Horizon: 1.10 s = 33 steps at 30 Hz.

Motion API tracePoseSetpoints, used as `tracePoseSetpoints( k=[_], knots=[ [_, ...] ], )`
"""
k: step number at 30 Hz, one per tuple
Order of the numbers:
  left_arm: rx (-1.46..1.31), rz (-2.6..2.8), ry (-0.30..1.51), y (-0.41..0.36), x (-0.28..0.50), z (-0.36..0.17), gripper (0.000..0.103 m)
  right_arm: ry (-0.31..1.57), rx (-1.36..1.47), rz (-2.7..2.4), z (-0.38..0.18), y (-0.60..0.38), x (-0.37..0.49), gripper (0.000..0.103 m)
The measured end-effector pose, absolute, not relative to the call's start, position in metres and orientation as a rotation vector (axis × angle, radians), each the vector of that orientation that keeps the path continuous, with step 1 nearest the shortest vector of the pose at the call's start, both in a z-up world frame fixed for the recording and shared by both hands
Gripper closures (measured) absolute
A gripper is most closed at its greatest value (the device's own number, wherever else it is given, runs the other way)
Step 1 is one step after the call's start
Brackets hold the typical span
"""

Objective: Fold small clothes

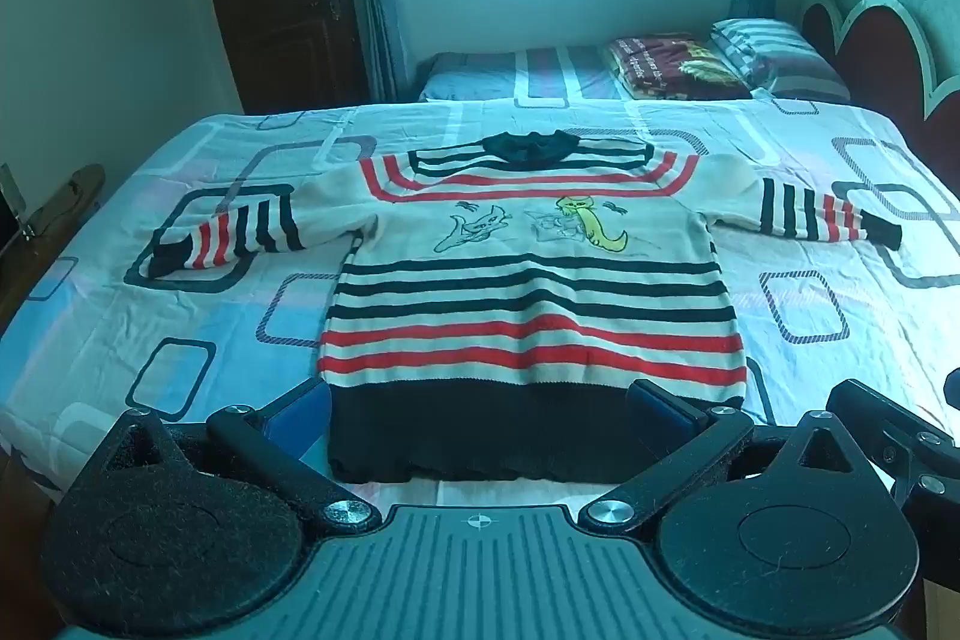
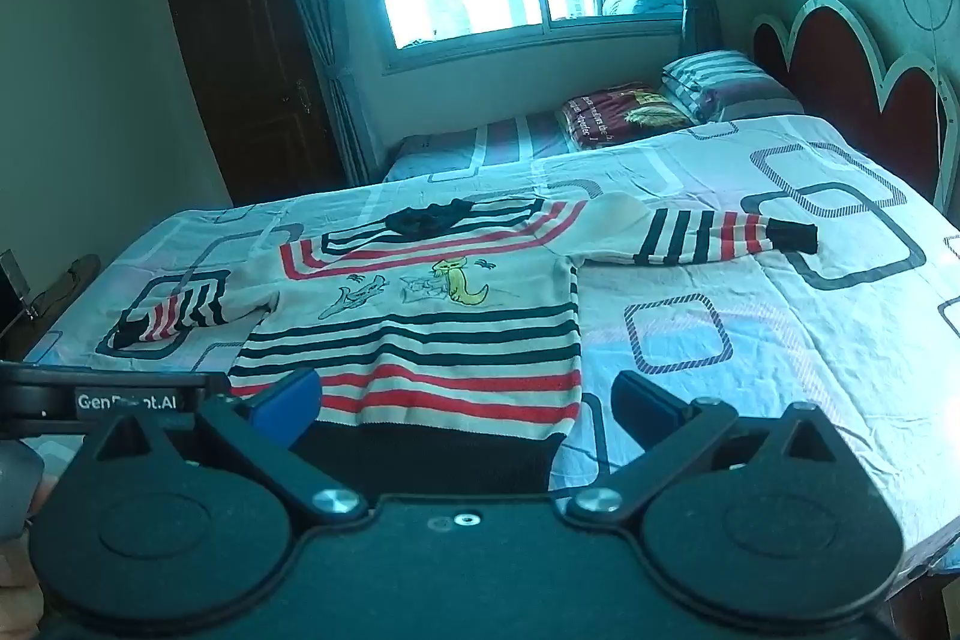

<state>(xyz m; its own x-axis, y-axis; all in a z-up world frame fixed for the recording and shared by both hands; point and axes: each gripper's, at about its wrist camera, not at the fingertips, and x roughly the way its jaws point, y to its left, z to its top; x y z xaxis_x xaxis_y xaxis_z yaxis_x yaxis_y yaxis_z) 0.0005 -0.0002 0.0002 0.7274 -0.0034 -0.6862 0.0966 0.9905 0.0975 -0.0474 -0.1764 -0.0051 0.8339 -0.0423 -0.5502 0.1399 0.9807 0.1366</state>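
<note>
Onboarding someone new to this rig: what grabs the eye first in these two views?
The striped sweater with its cartoon print, spread flat on the patterned bedsheet, sleeves out to both sides, black hem nearest the cameras. Next, the blue-tipped fingers of the open left gripper and open right gripper, poised at that hem.

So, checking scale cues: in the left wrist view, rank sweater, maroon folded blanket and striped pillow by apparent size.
1. sweater, by far.
2. maroon folded blanket and striped pillow look alike; both lie farther away, so unranked.
</note>
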Motion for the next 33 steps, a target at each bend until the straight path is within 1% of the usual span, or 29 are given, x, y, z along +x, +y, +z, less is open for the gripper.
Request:
tracePoseSetpoints(
  k=[33],
  knots=[
    [0.096, -0.06, 0.738, 0.001, 0.005, 0.001, 0.0, 0.575, 0.172, -0.098, -0.004, -0.177, -0.043, 0.001]
  ],
)
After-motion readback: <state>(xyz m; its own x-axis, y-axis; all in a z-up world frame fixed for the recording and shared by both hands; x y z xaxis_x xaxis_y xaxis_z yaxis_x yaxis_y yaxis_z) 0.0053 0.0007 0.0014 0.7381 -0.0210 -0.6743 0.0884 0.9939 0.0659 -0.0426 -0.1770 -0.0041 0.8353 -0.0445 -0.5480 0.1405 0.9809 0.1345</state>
